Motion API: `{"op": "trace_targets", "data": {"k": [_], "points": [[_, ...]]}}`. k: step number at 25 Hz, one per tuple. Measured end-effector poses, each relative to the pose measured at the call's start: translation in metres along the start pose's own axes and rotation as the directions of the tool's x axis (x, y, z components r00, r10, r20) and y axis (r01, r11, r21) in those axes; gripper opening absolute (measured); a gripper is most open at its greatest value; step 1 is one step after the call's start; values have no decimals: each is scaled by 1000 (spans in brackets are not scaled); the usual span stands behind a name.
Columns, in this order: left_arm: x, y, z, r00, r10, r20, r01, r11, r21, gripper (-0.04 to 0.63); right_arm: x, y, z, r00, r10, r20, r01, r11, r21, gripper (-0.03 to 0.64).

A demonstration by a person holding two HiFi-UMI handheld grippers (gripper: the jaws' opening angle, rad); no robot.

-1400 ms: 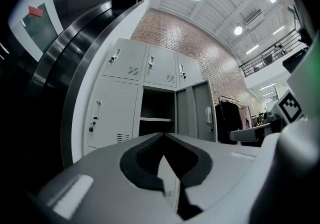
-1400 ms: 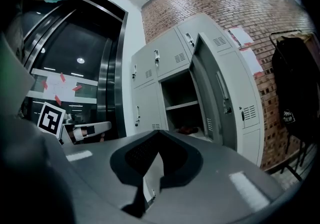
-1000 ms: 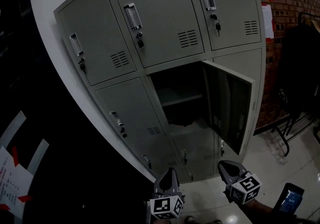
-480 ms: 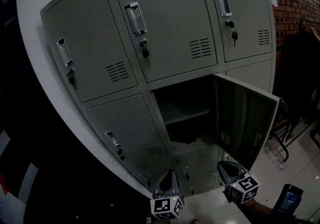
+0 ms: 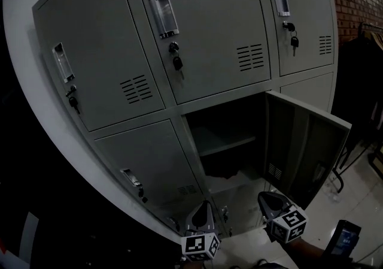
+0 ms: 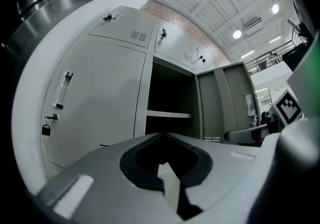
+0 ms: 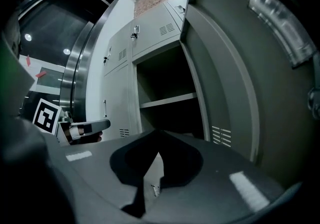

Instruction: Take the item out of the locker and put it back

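A grey locker bank fills the head view. One lower compartment (image 5: 230,136) stands open, its door (image 5: 305,142) swung out to the right. Inside are a shelf (image 5: 228,144) and a pale shape (image 5: 236,178) on the floor of the compartment; what it is I cannot tell. My left gripper (image 5: 203,206) and right gripper (image 5: 264,197) hover side by side just below and in front of the opening, both shut and empty. The left gripper view looks past the left gripper (image 6: 161,135) into the dark opening (image 6: 170,98). The right gripper (image 7: 159,131) faces the shelf (image 7: 167,100) beside the door (image 7: 235,68).
The other locker doors (image 5: 197,28) are closed, with keys hanging in their locks. A white curved wall (image 5: 24,100) lies to the left, a brick wall and dark hanging clothes (image 5: 362,76) to the right. A dark phone-like object (image 5: 341,239) sits at the bottom right.
The lockers have grown larger in the head view as both grippers came closer to the open compartment. Their jaws stayed shut.
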State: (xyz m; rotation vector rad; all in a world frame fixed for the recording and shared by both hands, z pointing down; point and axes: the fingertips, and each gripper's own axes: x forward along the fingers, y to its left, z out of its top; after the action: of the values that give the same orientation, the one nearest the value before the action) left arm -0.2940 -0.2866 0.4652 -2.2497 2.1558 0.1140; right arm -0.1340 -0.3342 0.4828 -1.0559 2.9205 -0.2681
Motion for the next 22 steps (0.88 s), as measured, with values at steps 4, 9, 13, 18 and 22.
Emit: {"op": "trace_targets", "data": {"k": [4, 9, 13, 18, 22], "points": [[13, 1, 1, 1000, 8, -4, -8, 1000, -6, 0, 11, -8, 2, 1000, 8, -5, -8, 1000, -7, 0], [36, 0, -8, 1000, 2, -14, -2, 1000, -7, 0, 27, -20, 4, 1000, 13, -10, -13, 1000, -9, 0], [56, -2, -19, 999, -2, -43, 2, 1000, -7, 0, 39, -26, 2, 1000, 17, -17, -17, 1000, -4, 0], [94, -5, -48, 995, -17, -98, 18, 1000, 9, 0, 48, -33, 2, 999, 20, -27, -20, 1000, -9, 0], [127, -10, -62, 991, -29, -130, 30, 999, 11, 0, 52, -43, 1, 1000, 4, -31, -5, 1000, -3, 0]]}}
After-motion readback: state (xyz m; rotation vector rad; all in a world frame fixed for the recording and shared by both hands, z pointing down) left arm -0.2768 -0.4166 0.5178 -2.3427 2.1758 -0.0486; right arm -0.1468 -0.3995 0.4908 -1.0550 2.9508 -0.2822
